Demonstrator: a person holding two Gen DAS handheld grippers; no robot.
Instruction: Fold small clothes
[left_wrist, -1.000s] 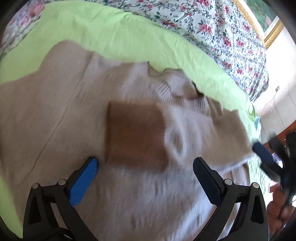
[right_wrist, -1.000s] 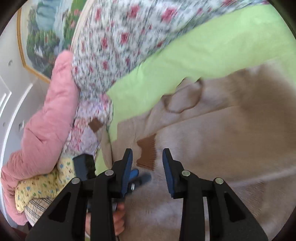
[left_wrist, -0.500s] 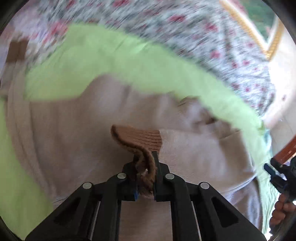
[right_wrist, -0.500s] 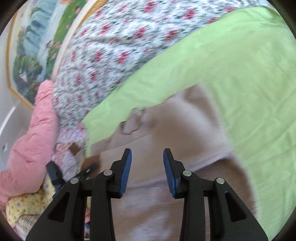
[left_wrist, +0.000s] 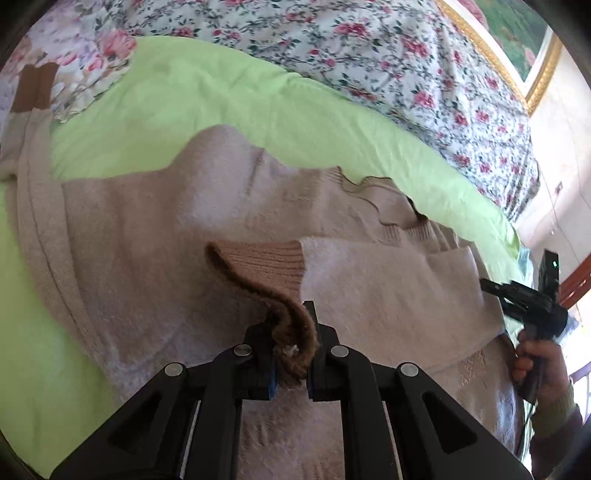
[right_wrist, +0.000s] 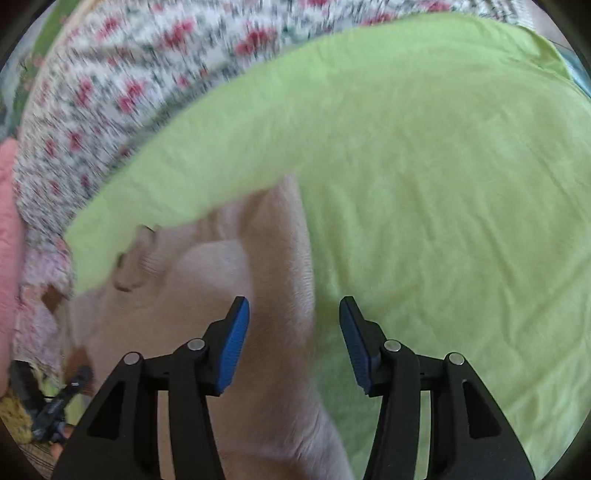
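One beige sweater (left_wrist: 155, 229) spread flat on one lime-green sheet (left_wrist: 229, 99), neckline toward the far side, one sleeve (left_wrist: 388, 280) folded across the chest. Left gripper (left_wrist: 291, 354) clamped tight on the brown cuff (left_wrist: 258, 266) of that sleeve, cuff edge curled up and pinched between the two fingers, rest of the cuff lying on the sweater body. A second brown cuff (left_wrist: 33, 88) at far left, resting on the floral bedspread (left_wrist: 369, 48) past the sheet edge. Right gripper (right_wrist: 295, 339) spread wide, nothing between its two blue pads (right_wrist: 232, 343), hovering over the sweater's side edge where beige knit meets green sheet; left finger above the sweater (right_wrist: 207, 295), right finger above the sheet (right_wrist: 443, 177). Right wrist view blurred, contact with fabric impossible to tell. Same gripper seen from the left wrist view at far right (left_wrist: 517, 295), held in one hand (left_wrist: 535, 358), just off the sweater's edge. One pink quilt (right_wrist: 7, 221) at the left border. One gold-framed picture (left_wrist: 517, 48) on the wall beyond the bed.
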